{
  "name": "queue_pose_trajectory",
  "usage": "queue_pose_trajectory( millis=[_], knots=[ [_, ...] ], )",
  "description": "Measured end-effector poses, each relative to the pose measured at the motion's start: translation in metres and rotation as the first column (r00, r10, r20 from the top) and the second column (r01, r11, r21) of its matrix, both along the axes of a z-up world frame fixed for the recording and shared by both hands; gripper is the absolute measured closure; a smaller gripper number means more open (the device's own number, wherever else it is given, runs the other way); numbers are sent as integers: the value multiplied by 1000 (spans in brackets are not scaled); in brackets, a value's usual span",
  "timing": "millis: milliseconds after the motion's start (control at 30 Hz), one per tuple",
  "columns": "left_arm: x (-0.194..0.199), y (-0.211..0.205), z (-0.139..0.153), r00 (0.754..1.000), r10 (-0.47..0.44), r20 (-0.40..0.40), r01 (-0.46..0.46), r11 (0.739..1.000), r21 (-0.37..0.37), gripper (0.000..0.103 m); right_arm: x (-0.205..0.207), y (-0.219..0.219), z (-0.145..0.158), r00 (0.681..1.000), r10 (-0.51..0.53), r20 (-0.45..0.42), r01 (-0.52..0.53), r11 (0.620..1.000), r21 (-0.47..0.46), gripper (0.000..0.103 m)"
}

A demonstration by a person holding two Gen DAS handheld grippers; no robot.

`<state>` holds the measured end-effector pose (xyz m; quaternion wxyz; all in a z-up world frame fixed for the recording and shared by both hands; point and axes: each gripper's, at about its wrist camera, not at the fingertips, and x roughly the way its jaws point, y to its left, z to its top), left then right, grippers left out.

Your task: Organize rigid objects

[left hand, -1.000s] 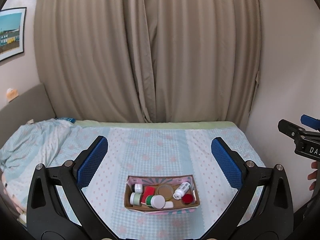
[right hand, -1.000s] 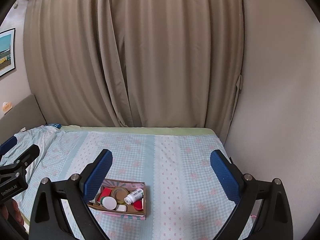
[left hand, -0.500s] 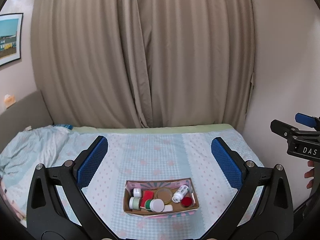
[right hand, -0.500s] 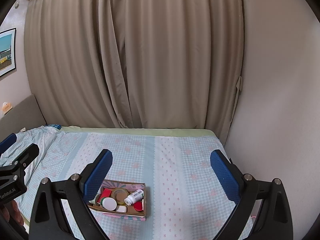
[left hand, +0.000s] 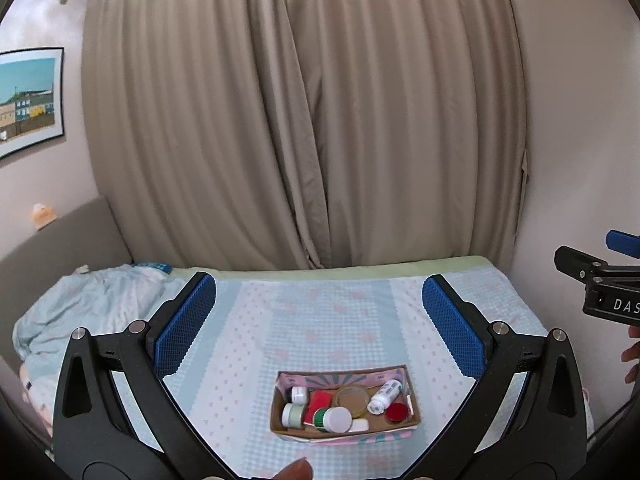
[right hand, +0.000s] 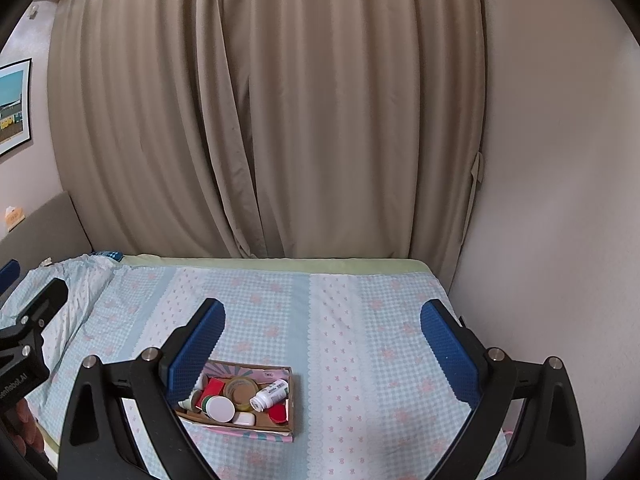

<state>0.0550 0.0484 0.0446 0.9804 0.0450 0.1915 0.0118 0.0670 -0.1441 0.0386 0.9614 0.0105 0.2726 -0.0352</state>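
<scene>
A shallow cardboard box (left hand: 414, 399) lies on the bed near its front edge. It holds several small items: a white bottle on its side (left hand: 385, 391), a red lid (left hand: 397, 413), a white-capped green jar (left hand: 334, 418), a pale green jar (left hand: 293, 414) and a round clear lid (left hand: 352, 397). The box also shows in the right wrist view (right hand: 294, 400), lower left. My left gripper (left hand: 318, 324) is open and empty, above and behind the box. My right gripper (right hand: 320, 338) is open and empty, to the right of the box.
The bed (left hand: 332, 320) has a light blue checked sheet with pink flowers. A rumpled blanket (left hand: 84, 308) lies at the left by the grey headboard (left hand: 60, 240). Beige curtains (left hand: 304, 120) hang behind. A wall (right hand: 560, 200) borders the right side.
Both grippers have tilted up a little, so the box sits lower in the left wrist view. A fingertip now shows at the bottom edge there. The box's contents have not moved.
</scene>
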Motion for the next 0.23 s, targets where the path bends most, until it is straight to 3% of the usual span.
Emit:
queue_pose_trajectory(
  millis=[233],
  knots=[
    [8, 8, -11, 999, -18, -43, 16, 999, -35, 0, 3, 0, -7, 999, -12, -30, 12, 1000, 3, 5]
  ],
)
